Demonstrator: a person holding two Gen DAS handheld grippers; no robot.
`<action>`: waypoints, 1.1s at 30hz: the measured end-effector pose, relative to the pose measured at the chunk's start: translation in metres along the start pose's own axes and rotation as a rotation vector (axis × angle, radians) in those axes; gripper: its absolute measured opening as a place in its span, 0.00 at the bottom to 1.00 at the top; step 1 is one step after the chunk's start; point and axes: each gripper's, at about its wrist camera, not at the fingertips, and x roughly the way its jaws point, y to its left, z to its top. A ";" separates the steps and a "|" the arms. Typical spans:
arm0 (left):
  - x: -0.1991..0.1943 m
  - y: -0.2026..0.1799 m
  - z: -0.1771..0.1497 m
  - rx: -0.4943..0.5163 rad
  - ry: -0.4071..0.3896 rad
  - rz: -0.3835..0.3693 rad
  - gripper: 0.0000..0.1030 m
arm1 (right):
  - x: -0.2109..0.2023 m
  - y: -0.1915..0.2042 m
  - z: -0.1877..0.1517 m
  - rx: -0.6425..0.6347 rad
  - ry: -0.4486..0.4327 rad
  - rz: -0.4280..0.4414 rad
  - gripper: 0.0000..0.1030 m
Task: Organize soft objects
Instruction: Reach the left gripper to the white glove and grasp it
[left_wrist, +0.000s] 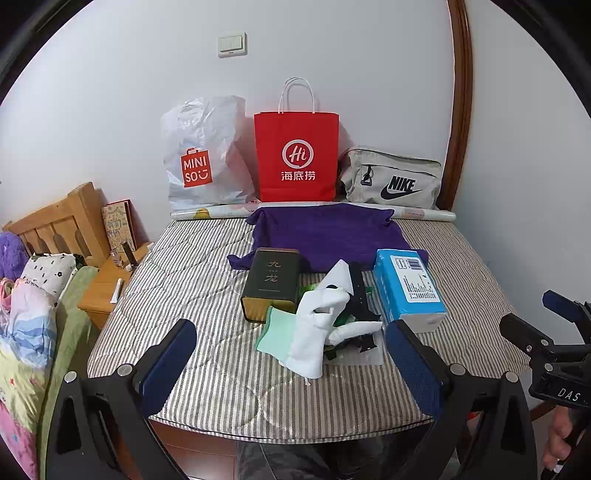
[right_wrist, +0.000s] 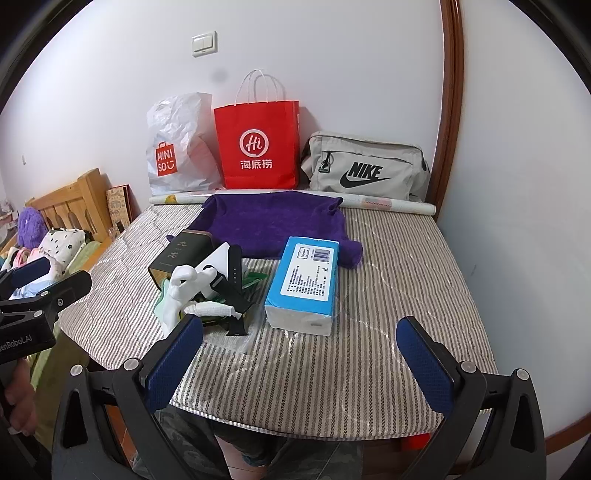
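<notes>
Both grippers are just hovering over the near edge of the bed, nothing in either one. The left gripper (left_wrist: 291, 354) has its blue-padded fingers spread wide apart, and the same goes for the right gripper (right_wrist: 301, 354), jaws well apart and empty. You can see a bit of the person's hand (left_wrist: 559, 439) on the right handle.

Straight ahead of the left one is the messy little pile on the striped mattress (left_wrist: 207, 266): a white sock (left_wrist: 314, 332) flopped over a mint green cloth (left_wrist: 273, 332), with a black strap (left_wrist: 360, 291) running through it and some green bits underneath that I can't really make out. Touching the pile on the left is a dark tin box (left_wrist: 271, 284) with gold characters, and just beside it on the right lies a blue tissue pack (left_wrist: 408, 284).

Behind all that a purple towel (left_wrist: 328, 236) is spread flat, the tin sitting on its front corner. Along the wall stand a white MINISO bag (left_wrist: 201, 155), a red paper bag (left_wrist: 295, 157) and a grey Nike pouch (left_wrist: 391, 181), with a rolled-up sheet (left_wrist: 424, 213) lying in front of them.

Off to the left there's a wooden headboard (left_wrist: 55, 221) and a heap of bedding (left_wrist: 29, 314).
</notes>
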 end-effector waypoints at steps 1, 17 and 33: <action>0.001 0.000 0.000 0.002 0.002 -0.002 1.00 | 0.001 -0.001 0.000 0.001 -0.001 -0.001 1.00; 0.068 0.017 -0.008 -0.028 0.077 -0.030 1.00 | 0.050 -0.012 -0.014 0.047 0.053 0.065 1.00; 0.159 0.009 -0.041 0.019 0.201 -0.166 0.87 | 0.115 -0.011 -0.032 0.050 0.188 0.101 1.00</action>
